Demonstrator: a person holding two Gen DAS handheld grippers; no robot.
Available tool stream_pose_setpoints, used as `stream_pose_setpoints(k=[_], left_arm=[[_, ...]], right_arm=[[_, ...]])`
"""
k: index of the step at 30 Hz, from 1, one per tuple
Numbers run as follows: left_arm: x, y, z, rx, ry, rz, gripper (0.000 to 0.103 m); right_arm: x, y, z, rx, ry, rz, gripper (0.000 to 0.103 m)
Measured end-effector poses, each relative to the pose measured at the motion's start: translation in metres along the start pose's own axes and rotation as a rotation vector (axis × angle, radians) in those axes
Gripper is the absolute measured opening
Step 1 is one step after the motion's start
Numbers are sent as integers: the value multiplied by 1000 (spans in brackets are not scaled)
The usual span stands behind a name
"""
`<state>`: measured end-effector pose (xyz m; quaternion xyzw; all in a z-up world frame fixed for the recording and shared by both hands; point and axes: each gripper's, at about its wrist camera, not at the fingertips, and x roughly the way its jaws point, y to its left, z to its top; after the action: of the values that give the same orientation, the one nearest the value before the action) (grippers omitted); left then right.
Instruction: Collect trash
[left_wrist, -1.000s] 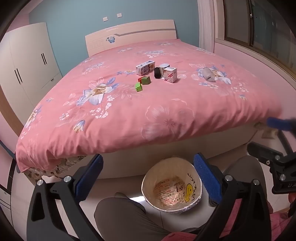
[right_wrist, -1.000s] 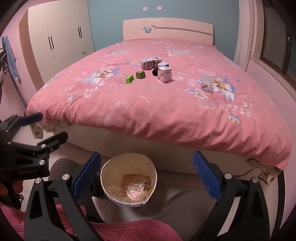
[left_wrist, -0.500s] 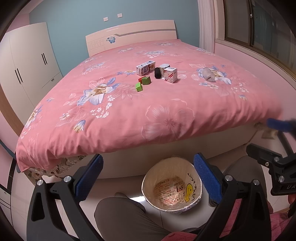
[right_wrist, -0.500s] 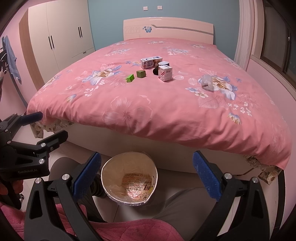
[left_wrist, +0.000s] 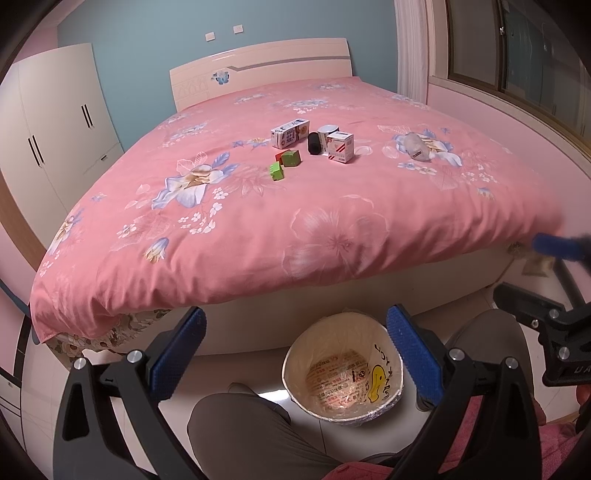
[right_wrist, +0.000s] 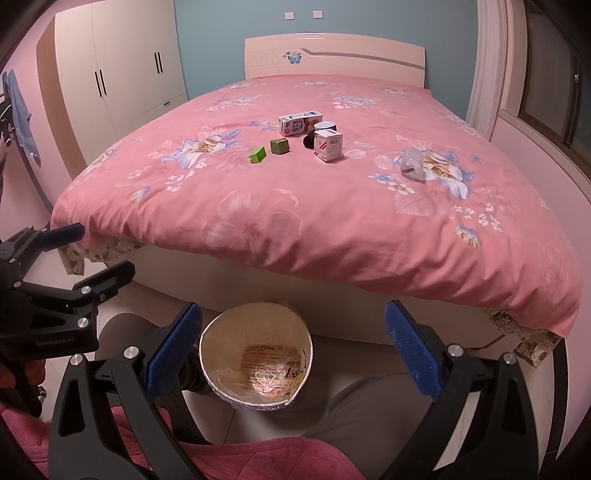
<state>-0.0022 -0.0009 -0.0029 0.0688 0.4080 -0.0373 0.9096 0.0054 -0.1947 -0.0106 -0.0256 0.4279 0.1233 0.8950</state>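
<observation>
Both tongs (left_wrist: 293, 349) (right_wrist: 293, 345) agape above bin (left_wrist: 343, 413)

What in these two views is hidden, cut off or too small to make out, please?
- Print on the milk carton and small white box: too small, both views.
- White can: mostly hidden behind that box, right wrist view.
- Right tongs: cut by the frame edge and blurred, left wrist view.
- Trash bin base: hidden by its own rim and the person's legs.

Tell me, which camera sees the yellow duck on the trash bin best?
The left wrist view: the duck faces it, whole, on the trash bin liner. The right wrist view shows only a yellow sliver.
</observation>
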Motion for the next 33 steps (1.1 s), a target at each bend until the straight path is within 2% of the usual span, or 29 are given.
stream_pose_setpoints(k=[10,17,21,33], left_arm=[[21,4,8,-2,28,-4,100],[44,9,30,4,53,-2,100],[58,13,46,-10,32,-22,100],[122,29,112,-23,22,-14,99]], right_arm=[[14,-8,13,-5,7,-6,96],[30,-18,30,-10,7,-23,96],[41,-26,45,-21,0,-43,96],[81,-60,109,-32,-37,-63,96]])
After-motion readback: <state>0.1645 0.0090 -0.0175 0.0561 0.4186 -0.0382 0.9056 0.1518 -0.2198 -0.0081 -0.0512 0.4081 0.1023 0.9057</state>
